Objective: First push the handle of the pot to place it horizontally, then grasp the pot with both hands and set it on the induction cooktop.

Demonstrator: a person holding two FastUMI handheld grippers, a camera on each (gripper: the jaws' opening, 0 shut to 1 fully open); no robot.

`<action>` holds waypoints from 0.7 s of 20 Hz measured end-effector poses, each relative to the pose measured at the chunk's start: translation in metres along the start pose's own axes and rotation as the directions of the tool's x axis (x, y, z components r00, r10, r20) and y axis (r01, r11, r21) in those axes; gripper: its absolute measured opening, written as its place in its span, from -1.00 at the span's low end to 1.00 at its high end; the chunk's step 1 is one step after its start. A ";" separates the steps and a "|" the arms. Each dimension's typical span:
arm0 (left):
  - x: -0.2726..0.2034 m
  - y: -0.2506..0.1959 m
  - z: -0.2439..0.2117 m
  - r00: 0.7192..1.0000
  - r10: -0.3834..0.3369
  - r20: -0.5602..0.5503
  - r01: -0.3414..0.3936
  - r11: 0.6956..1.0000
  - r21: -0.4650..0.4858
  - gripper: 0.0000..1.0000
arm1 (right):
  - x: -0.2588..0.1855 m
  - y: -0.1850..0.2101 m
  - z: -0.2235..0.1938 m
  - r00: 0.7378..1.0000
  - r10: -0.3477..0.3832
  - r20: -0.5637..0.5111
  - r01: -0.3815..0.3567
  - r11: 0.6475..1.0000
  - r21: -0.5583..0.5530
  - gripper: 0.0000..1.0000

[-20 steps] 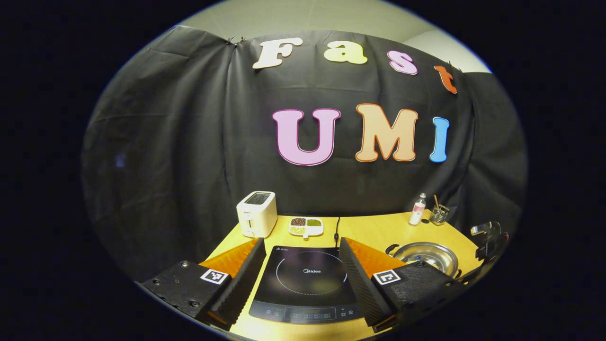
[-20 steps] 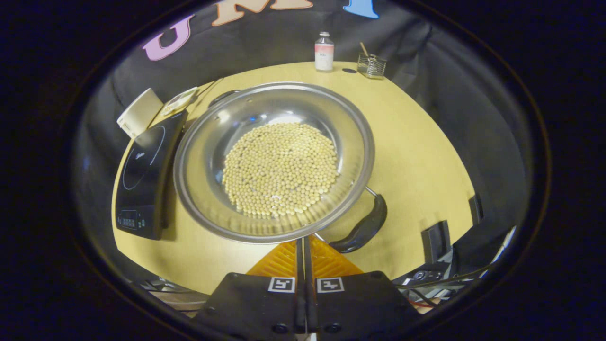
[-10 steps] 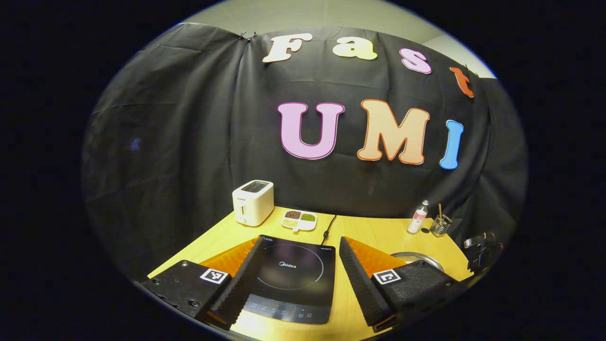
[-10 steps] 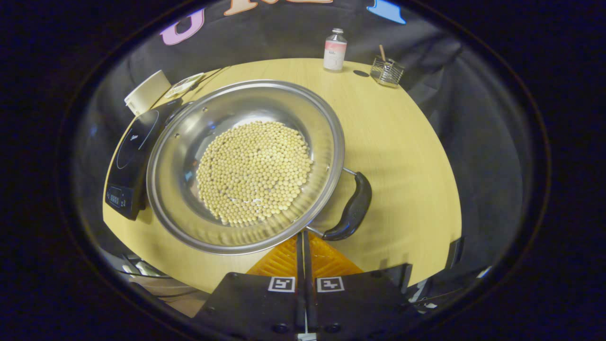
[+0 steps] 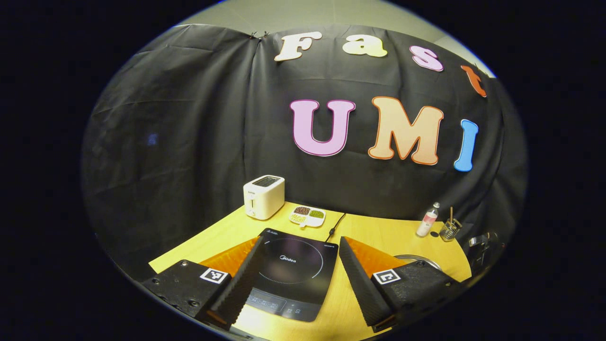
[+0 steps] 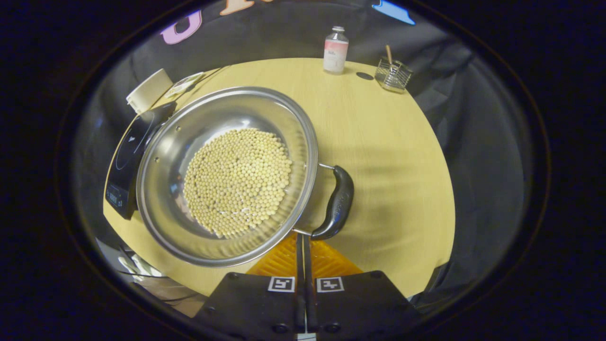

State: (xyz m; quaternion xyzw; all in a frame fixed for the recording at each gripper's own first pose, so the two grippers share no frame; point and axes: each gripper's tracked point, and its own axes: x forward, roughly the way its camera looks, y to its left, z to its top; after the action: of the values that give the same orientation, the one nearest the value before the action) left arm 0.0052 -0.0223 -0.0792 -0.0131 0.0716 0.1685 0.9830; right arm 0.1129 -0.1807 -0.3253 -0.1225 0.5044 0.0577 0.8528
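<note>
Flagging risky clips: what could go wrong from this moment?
The pot is full of loose beans; a hard shove on the handle by the right gripper, its jaws shut, could spill them. The pot sits close to the cooktop and may knock it.

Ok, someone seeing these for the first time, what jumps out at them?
Probably the steel pot heaped with pale beans, right in front of the shut right gripper, its black handle near the fingertips. Next, the dark induction cooktop between the open left gripper's fingers.
</note>
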 end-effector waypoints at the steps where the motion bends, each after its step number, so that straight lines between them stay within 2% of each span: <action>1: 0.000 -0.001 -0.001 1.000 0.007 -0.002 -0.007 1.000 -0.001 0.83 | 0.001 -0.002 0.003 1.000 0.001 0.000 -0.001 1.000 -0.001 -0.94; 2: -0.001 -0.001 -0.001 1.000 0.012 -0.002 -0.012 1.000 -0.004 0.92 | 0.002 -0.004 0.006 1.000 0.002 0.001 -0.002 1.000 -0.001 -0.94; 3: -0.001 -0.002 -0.002 1.000 0.015 -0.001 -0.015 1.000 -0.006 0.83 | 0.004 -0.007 0.010 1.000 0.003 0.003 -0.003 1.000 -0.002 -0.94; 5: 0.000 -0.006 -0.006 1.000 0.013 -0.008 -0.013 1.000 -0.013 0.83 | 0.007 -0.011 0.015 1.000 0.001 0.007 -0.001 1.000 -0.001 -0.95; 6: 0.001 -0.008 -0.007 1.000 0.012 -0.011 -0.012 1.000 -0.015 0.92 | 0.007 -0.013 0.017 1.000 -0.001 0.010 0.001 1.000 -0.001 -0.94; 9: 0.002 -0.012 -0.012 1.000 0.008 -0.021 -0.008 1.000 -0.015 0.91 | 0.009 -0.016 0.028 1.000 -0.007 0.019 0.007 1.000 0.001 -0.94; 11: 0.004 -0.015 -0.018 0.999 0.005 -0.036 -0.006 1.000 -0.018 0.83 | 0.011 -0.017 0.031 1.000 -0.010 0.021 0.010 1.000 -0.001 -0.94; 12: 0.004 -0.017 -0.019 0.999 0.004 -0.043 -0.005 1.000 -0.019 0.92 | 0.012 -0.018 0.032 1.000 -0.011 0.024 0.011 1.000 -0.004 -0.94; 14: 0.006 -0.020 -0.021 0.999 0.003 -0.051 -0.004 1.000 -0.018 0.83 | 0.012 -0.018 0.035 1.000 -0.009 0.026 0.010 1.000 -0.009 -0.94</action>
State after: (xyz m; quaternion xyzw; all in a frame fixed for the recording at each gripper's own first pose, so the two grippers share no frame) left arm 0.0149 -0.0397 -0.1005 -0.0263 0.0952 0.1707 0.9804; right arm 0.1523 -0.1892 -0.3174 -0.1279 0.4926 0.0575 0.8589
